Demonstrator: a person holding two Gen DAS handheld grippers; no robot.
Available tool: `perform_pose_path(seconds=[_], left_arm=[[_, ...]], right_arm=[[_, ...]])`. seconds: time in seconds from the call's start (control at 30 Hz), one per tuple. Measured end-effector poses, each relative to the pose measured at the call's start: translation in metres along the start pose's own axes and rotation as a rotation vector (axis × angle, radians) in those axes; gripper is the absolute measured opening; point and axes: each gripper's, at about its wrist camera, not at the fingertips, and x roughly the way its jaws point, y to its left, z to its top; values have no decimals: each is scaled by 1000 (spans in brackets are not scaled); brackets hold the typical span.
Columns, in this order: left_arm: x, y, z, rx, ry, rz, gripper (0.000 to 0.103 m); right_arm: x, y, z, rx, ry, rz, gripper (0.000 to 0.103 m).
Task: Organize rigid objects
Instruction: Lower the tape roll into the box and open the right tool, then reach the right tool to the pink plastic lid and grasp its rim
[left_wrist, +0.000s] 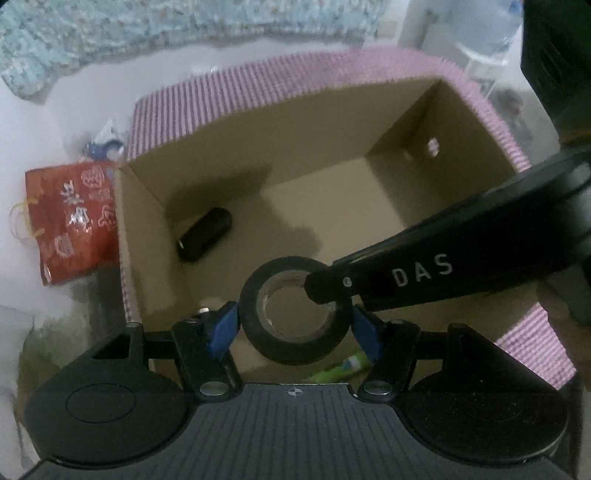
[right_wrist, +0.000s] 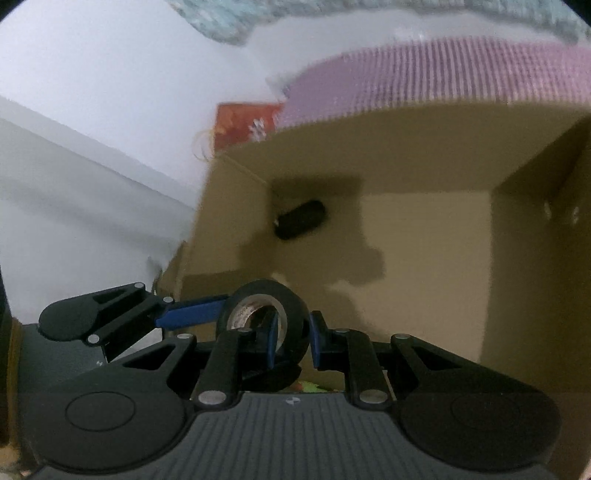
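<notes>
Box (left_wrist: 207, 107): black cylinder (left_wrist: 204, 234), green item (left_wrist: 343, 367) stowed | tape roll (left_wrist: 295, 314) above box, clasped by left hand-held gripper (left_wrist: 295, 325) and right hand-held gripper (right_wrist: 291, 339) | red bag (left_wrist: 74, 218) remains outside, left.

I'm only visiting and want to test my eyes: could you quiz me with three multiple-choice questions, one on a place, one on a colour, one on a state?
1. Where is the red bag?
A. outside, beside the box
B. inside it
C. on top of the tape

2. What colour is the tape?
A. white
B. black
C. green

3. How is the tape held?
A. it lies loose in the box
B. by one gripper
C. by both grippers

Answers: A, the bag lies by the box's outer wall. B, the roll is black. C, the left gripper clamps its outside and the right gripper pinches its wall.
</notes>
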Motion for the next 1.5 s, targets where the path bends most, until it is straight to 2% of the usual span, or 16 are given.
perform_pose_path(seconds=[0.23,0.43,0.53,0.67,0.83,0.9,1.0,1.1,1.2,1.3,1.4,1.5], left_arm=[[23,0,0,15,76,49,67],[21,1,5,14,68,67,71],[14,2,6,3,50,61,71],[-11,4,3,-34,-11,28,71],[-63,5,-11,-88,-122,-51,71],[-87,1,-20,-89,-176,-67,72],[-122,-9,-40,-95,-273,-89,80],[-141,-16,-63,-105,-334,-108,85],[-144,-23,-85,-109,-361,-103,88],[-134,-27,-107,-124,-353,-109,91],[-111,-38,-125,-123,-305,-110,91],[-79,-49,-138,-113,-227,-114,91]], right_arm=[[33,-13,8,32,67,14,20],[44,-19,6,57,96,25,19],[38,-20,4,72,79,39,19],[13,-19,0,86,13,91,20],[-54,-19,-27,89,-128,193,20],[-87,-18,-48,86,-197,236,20],[-127,-18,-84,64,-288,281,20],[-160,-23,-121,58,-357,297,20],[-177,-28,-154,49,-402,263,20],[-177,-27,-183,37,-416,203,20],[-155,-26,-210,21,-389,126,20],[-121,-26,-223,11,-332,27,20]])
